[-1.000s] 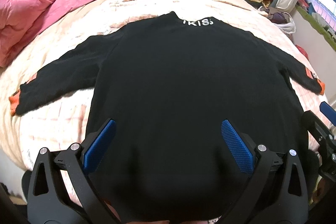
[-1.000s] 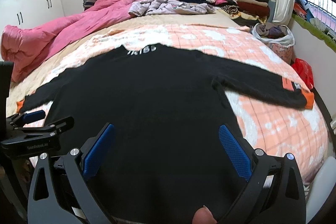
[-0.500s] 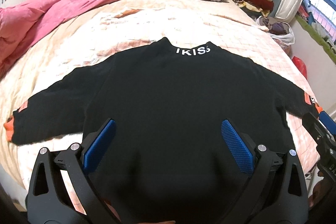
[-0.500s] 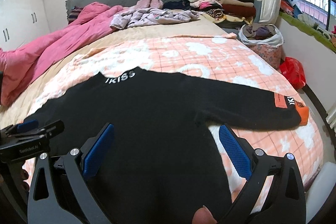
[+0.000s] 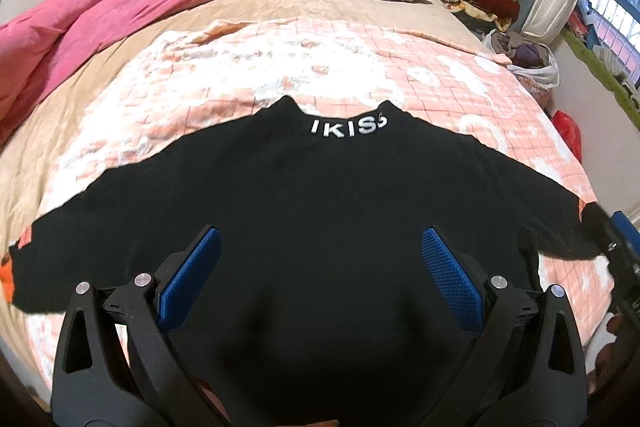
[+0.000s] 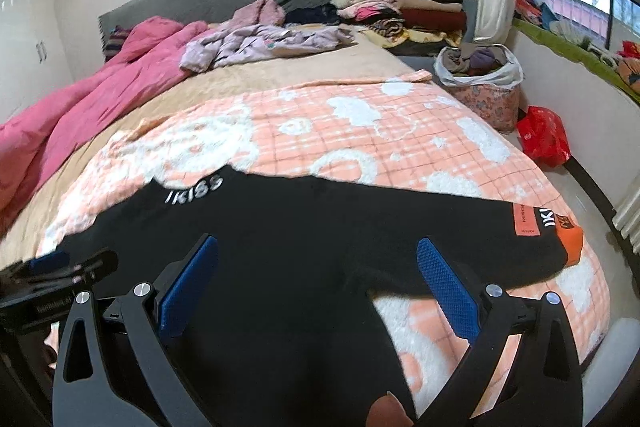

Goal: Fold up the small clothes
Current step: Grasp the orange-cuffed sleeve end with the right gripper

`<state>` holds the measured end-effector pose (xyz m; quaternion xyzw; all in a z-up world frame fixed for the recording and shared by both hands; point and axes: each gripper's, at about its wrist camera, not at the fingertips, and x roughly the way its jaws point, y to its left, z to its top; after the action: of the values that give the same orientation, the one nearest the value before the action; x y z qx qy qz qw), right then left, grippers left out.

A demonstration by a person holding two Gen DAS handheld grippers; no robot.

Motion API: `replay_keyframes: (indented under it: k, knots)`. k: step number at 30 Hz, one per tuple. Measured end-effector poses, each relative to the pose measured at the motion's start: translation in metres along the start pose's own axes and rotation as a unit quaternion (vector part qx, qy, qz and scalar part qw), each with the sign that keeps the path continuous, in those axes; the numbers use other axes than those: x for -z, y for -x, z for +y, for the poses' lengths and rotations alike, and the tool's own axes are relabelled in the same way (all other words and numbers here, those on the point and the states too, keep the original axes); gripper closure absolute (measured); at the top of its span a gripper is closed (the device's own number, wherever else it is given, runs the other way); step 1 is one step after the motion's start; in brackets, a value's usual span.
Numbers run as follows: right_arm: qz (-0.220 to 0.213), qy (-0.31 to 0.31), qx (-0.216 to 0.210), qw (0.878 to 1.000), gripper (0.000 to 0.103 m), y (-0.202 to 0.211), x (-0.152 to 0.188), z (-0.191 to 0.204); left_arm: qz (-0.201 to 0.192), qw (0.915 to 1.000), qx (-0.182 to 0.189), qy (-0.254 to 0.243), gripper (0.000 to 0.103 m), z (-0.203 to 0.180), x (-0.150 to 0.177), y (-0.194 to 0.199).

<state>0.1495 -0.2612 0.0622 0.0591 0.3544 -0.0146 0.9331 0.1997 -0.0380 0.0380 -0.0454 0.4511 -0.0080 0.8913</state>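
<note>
Two grippers are held above the near hem of a black sweater (image 5: 320, 211), which is spread flat on the bed (image 6: 400, 131) with its collar turned away and both sleeves stretched sideways, presumably so that folding can start from a smooth, symmetrical shape. The fingers of the left gripper (image 5: 318, 279) are seen spread wide and empty over the middle of the body. The fingers of the right gripper (image 6: 318, 283) are likewise parted, with nothing between them, over the sweater's right side near the sleeve with the orange cuff (image 6: 570, 241). No fold is yet made; a sleeve is judged the likely first grasp.
</note>
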Motion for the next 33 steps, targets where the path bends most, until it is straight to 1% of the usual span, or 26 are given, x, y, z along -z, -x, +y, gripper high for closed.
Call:
replay_keyframes:
  k: [2, 5, 8, 10, 16, 20, 24, 26, 28, 30, 33]
  knots:
    - [0.004, -0.019, -0.002, 1.0, 0.004, -0.005, -0.007, -0.01, 0.003, 1.0, 0.001, 0.002, 0.009, 0.0, -0.004, -0.005]
    - [-0.007, -0.033, 0.026, 0.999, 0.004, -0.011, -0.016, -0.024, 0.009, 0.9999, 0.005, 0.0, 0.009, -0.005, -0.013, -0.015]
    - [-0.007, -0.058, 0.041, 0.997, 0.004, -0.019, -0.02, -0.043, 0.012, 0.9999, 0.006, -0.007, 0.009, -0.012, -0.018, -0.025]
    - [-0.007, -0.074, 0.043, 0.996, 0.004, -0.024, -0.022, -0.055, 0.015, 0.9997, 0.011, -0.012, 0.009, -0.016, -0.021, -0.032]
    - [-0.014, -0.119, 0.083, 0.989, 0.004, -0.031, -0.019, -0.1, 0.012, 0.9995, 0.016, -0.026, 0.009, -0.027, -0.026, -0.046]
    - [-0.017, -0.157, 0.118, 0.98, 0.004, -0.031, -0.011, -0.136, 0.016, 0.9991, 0.02, -0.033, 0.009, -0.036, -0.028, -0.057]
    - [-0.016, -0.182, 0.153, 0.971, 0.004, -0.033, 0.0, -0.168, 0.018, 0.9986, 0.024, -0.043, 0.009, -0.047, -0.028, -0.069]
    - [-0.01, -0.202, 0.16, 0.966, 0.004, -0.036, 0.006, -0.186, 0.025, 0.9982, 0.031, -0.046, 0.009, -0.052, -0.026, -0.076]
    - [-0.012, -0.23, 0.168, 0.959, 0.004, -0.039, 0.014, -0.204, 0.027, 0.9971, 0.044, -0.056, 0.009, -0.058, -0.024, -0.08]
    - [-0.006, -0.246, 0.175, 0.953, 0.004, -0.042, 0.02, -0.216, 0.03, 0.9962, 0.043, -0.07, 0.009, -0.066, -0.02, -0.087]
    - [0.006, -0.278, 0.185, 0.943, 0.004, -0.049, 0.032, -0.238, 0.038, 0.9956, 0.043, -0.074, 0.009, -0.072, -0.017, -0.098]
